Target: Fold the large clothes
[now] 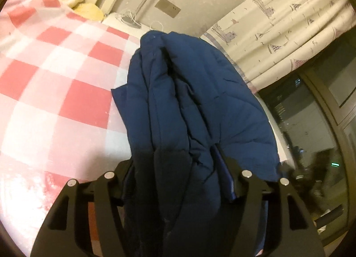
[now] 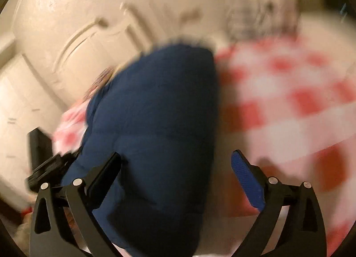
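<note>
Blue quilted fabric fills the gap of your left gripper [image 1: 180,179]: its fingers are partly closed around a thick bunch of the padded jacket [image 1: 189,101], which runs away from the pads towards the far edge of the bed. Whether the pads truly pinch it you cannot tell, since the cloth hides them. Your right gripper [image 2: 178,168] stands wide; its blue pad [image 2: 247,181] on the right is bare and apart from the jacket [image 2: 155,112], while the left finger lies against the cloth, so it holds nothing. The jacket sits bundled on the red-and-white checked bedcover [image 1: 55,79], with the curtain [image 1: 289,23] to its far right. You seem to be mid-fold, carrying one bunched side across. Next, your right gripper needs a firm hold on a free edge before you lay anything flat.
</note>
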`<state>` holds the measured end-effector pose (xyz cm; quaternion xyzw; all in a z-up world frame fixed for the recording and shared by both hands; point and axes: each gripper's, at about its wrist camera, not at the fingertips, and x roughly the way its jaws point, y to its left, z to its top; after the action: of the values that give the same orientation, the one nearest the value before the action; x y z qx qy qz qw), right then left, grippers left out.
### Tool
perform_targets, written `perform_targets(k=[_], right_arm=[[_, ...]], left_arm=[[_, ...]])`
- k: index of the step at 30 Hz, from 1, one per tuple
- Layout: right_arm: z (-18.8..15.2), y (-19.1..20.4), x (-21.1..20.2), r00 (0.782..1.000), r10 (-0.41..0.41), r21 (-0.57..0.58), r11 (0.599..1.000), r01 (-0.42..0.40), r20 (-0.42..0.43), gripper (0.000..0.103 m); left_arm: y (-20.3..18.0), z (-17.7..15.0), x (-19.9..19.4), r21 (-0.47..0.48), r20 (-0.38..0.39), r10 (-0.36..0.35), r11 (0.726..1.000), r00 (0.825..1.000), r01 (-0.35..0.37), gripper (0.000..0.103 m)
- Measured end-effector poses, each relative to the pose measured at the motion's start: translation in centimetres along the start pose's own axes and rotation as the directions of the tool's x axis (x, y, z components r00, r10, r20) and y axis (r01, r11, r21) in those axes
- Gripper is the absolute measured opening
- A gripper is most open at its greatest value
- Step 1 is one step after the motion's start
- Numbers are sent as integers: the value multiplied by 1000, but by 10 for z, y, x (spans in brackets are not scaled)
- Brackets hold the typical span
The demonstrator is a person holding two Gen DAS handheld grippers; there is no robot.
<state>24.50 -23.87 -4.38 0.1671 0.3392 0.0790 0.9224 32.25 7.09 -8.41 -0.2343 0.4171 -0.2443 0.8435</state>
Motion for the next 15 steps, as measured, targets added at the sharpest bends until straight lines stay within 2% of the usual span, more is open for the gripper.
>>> perform_targets(k=[2,5,7,8,9,11,12,15], right_arm=[[-6,32,-19,996,52,-100,994,-44,78,93],[-30,85,-25,997,19,-312,950,6,79,93],[-54,116,-8,996,-76,-484,870,90,48,92],[-69,125,5,990,-137,-543,828,138,41,92],[-76,124,7,988,-147,-555,818,153,55,93],[-78,120,8,990,-136,-537,832,139,46,93],[-76,119,8,991,-128,-528,839,128,36,93],[-81,114,2,992,-127,-534,837,122,27,93]], left_arm=[[-7,-2,-3,9,20,29,1000,999,-29,63],[-26,-3,-8,38,52,96,994,994,-98,63],[-43,1,-26,81,116,181,978,977,-191,63],[-56,5,-40,104,191,212,967,958,-234,65],[-71,9,-56,128,271,223,956,936,-265,76],[-99,25,-71,175,358,221,938,907,-298,93],[-116,35,-71,220,364,220,924,905,-313,96],[-145,57,-48,328,305,242,881,921,-340,100]])
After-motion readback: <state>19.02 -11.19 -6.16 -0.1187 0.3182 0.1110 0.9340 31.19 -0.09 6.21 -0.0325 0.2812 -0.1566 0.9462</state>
